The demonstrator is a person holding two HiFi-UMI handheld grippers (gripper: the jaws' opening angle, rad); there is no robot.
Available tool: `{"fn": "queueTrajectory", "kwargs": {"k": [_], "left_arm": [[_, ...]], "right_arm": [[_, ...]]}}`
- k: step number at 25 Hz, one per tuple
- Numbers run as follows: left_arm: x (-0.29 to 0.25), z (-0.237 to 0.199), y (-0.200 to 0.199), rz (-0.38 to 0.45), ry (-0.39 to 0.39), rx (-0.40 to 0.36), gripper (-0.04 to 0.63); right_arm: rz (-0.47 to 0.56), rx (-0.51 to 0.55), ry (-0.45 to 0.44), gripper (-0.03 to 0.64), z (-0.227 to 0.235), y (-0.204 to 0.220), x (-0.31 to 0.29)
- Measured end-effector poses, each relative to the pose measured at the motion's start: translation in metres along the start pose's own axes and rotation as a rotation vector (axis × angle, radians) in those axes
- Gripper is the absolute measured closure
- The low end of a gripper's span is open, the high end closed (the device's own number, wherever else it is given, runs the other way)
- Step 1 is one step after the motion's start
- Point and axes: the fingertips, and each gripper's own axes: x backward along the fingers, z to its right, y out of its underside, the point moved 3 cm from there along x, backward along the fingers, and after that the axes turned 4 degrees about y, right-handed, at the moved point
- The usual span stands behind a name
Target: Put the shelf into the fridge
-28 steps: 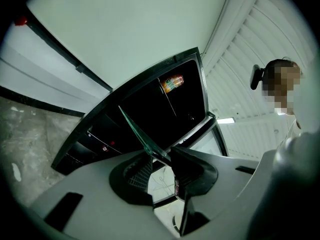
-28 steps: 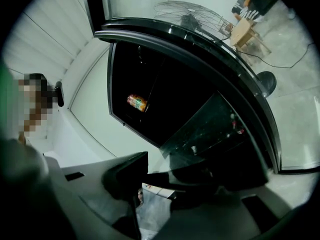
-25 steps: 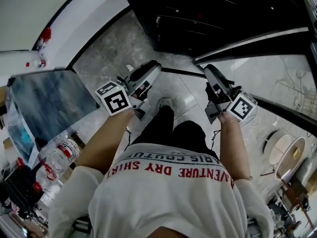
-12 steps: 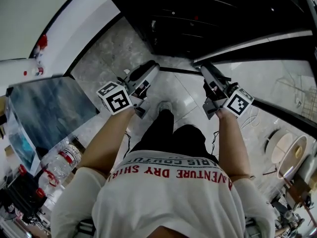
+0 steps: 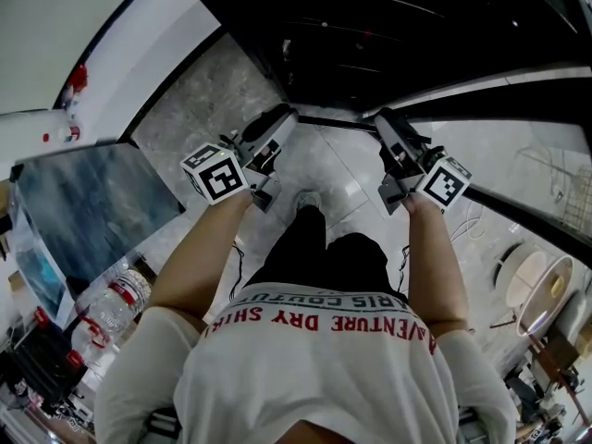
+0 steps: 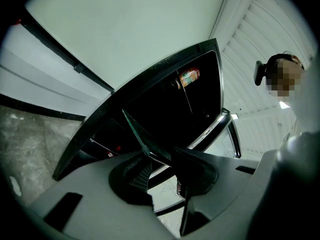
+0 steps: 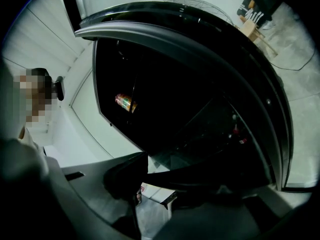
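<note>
The left claw (image 5: 279, 117) and the right claw (image 5: 388, 120) are each clamped on a side edge of the glass shelf (image 6: 137, 134), which spans between them. The open fridge (image 5: 370, 35) lies just ahead of both claws.

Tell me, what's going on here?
A person stands facing an open, dark fridge and carries a glass shelf with two handheld grippers. The left gripper and the right gripper each clamp an edge of the shelf at the fridge's opening. It does not look seated inside yet.
</note>
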Motion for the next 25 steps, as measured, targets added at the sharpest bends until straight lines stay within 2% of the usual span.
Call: {"fn": "queueTrajectory", "kwargs": {"k": [3, 25], "left_arm": [[-0.003, -0.006, -0.002, 0.003, -0.007, 0.004, 0.463], [-0.019, -0.040, 0.000, -0.014, -0.046, -0.016, 0.463]], "right_arm": [[-0.001, 0.036, -0.018, 0.480, -0.001, -0.005, -0.007], [0.048, -0.013, 0.018, 0.502, 0.035, -0.001, -0.024]]}}
